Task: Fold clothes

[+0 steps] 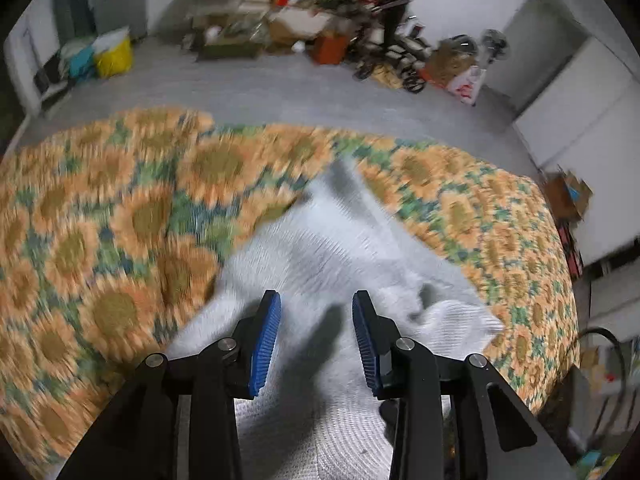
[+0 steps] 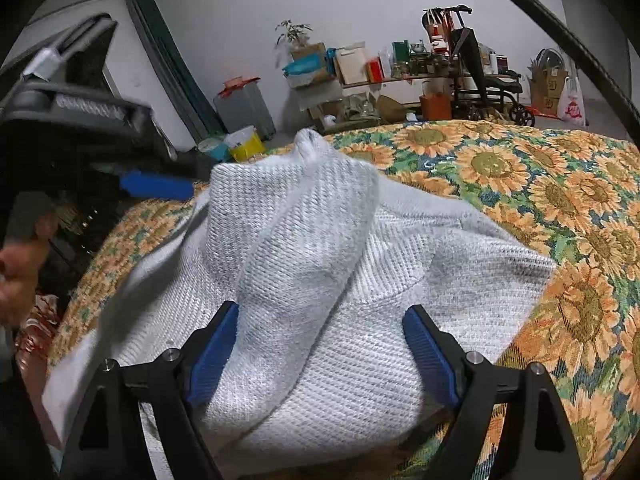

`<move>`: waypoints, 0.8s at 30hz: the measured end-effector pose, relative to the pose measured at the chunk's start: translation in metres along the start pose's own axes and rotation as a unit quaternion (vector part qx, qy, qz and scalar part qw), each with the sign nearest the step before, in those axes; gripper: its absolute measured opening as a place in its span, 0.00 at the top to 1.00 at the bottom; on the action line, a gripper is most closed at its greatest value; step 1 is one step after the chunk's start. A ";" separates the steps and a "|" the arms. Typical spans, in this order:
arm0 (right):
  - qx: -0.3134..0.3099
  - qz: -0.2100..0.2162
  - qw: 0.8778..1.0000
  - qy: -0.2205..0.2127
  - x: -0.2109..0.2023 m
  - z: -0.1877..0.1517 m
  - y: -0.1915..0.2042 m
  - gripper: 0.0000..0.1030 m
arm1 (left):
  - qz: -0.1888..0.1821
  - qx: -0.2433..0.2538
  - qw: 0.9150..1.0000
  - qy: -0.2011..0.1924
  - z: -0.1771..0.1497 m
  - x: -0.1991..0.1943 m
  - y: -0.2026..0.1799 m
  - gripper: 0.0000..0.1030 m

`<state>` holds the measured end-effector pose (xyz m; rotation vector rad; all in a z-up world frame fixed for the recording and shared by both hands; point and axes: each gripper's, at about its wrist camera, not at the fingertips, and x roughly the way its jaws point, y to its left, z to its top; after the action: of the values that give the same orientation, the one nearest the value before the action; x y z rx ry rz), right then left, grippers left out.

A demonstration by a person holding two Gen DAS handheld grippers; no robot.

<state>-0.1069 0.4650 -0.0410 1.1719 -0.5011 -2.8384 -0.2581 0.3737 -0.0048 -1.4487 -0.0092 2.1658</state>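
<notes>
Grey-white ribbed knit, a pale sweater-like garment point(image 2: 328, 280), lies bunched on a bed under a sunflower-print cover of orange and green point(image 2: 540, 184), toward the near edge of the bed. The folding looks only begun: one flap is thrown over the body and stands up in a peak at the far side, the outline is uneven, and no neat rectangle shows yet, so smoothing and further folds seem to remain. The right claw point(image 2: 320, 354) stands spread wide, its blue pads either side of a raised ridge of knit without visibly pressing it. The left claw point(image 1: 316, 336) is partly spread above the cloth, nothing between its pads. The left wrist view is blurred. To the right and far side the cover lies bare, giving room to spread the garment; the bed's far edge drops to grey floor, with clutter well apart along the wall.
</notes>
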 end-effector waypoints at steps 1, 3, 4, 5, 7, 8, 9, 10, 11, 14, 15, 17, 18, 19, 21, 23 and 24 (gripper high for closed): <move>0.002 0.004 1.000 0.000 -0.002 -0.001 -0.001 0.17 | -0.004 0.001 1.000 -0.003 0.004 -0.002 -0.003 0.64; 0.001 0.005 1.000 -0.001 -0.006 -0.003 0.001 0.17 | 0.008 0.009 1.000 0.001 0.019 0.017 -0.013 0.64; 0.000 0.001 1.000 -0.001 -0.006 0.000 0.001 0.17 | 0.015 0.014 1.000 0.003 0.027 0.029 -0.018 0.64; -0.001 0.000 1.000 -0.001 -0.007 0.000 0.001 0.17 | 0.012 0.012 1.000 0.020 0.033 0.050 -0.022 0.64; 0.004 0.011 1.000 -0.003 0.000 0.003 -0.004 0.17 | 0.000 0.007 0.998 0.060 0.044 0.098 -0.030 0.64; 0.012 0.021 1.000 -0.005 0.002 0.005 -0.011 0.17 | 0.008 0.013 0.999 0.044 0.044 0.114 -0.035 0.64; 0.020 0.031 0.999 -0.007 0.005 0.007 -0.018 0.17 | 0.027 0.028 0.999 0.032 0.041 0.118 -0.043 0.64; 0.028 0.041 0.999 -0.009 0.007 0.008 -0.025 0.17 | 0.047 0.045 0.998 0.024 0.039 0.119 -0.052 0.64; 0.036 0.050 0.998 -0.012 0.010 0.010 -0.031 0.17 | 0.068 0.061 0.996 0.019 0.037 0.122 -0.060 0.60; 0.061 0.057 0.996 -0.027 0.004 0.012 -0.047 0.20 | 0.083 0.087 0.992 0.033 0.038 0.130 -0.071 0.48; 0.079 0.056 0.994 -0.043 -0.004 0.012 -0.054 0.22 | 0.075 0.081 0.993 0.041 0.042 0.131 -0.068 0.47; 0.127 0.032 0.988 -0.077 -0.024 0.013 -0.071 0.25 | 0.063 0.071 0.994 0.056 0.048 0.133 -0.064 0.46; 0.149 0.019 0.984 -0.093 -0.034 0.014 -0.079 0.24 | 0.059 0.069 0.994 0.067 0.052 0.135 -0.063 0.46; 0.157 0.004 0.983 -0.093 -0.038 0.018 -0.082 0.24 | 0.056 0.067 0.993 0.079 0.056 0.137 -0.063 0.43; 0.123 -0.022 0.990 -0.070 -0.030 0.031 -0.073 0.24 | 0.046 0.063 0.993 0.092 0.061 0.142 -0.065 0.31; 0.076 -0.055 0.995 -0.040 -0.013 0.045 -0.061 0.25 | 0.055 0.074 0.991 0.098 0.061 0.149 -0.073 0.18; 0.063 -0.070 0.995 -0.013 0.001 0.049 -0.058 0.27 | 0.068 0.089 0.989 0.098 0.059 0.154 -0.079 0.16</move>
<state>-0.1366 0.5338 -0.0268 1.2388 -0.6338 -2.9817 -0.3195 0.5237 -0.0888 -1.5896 0.3559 2.0590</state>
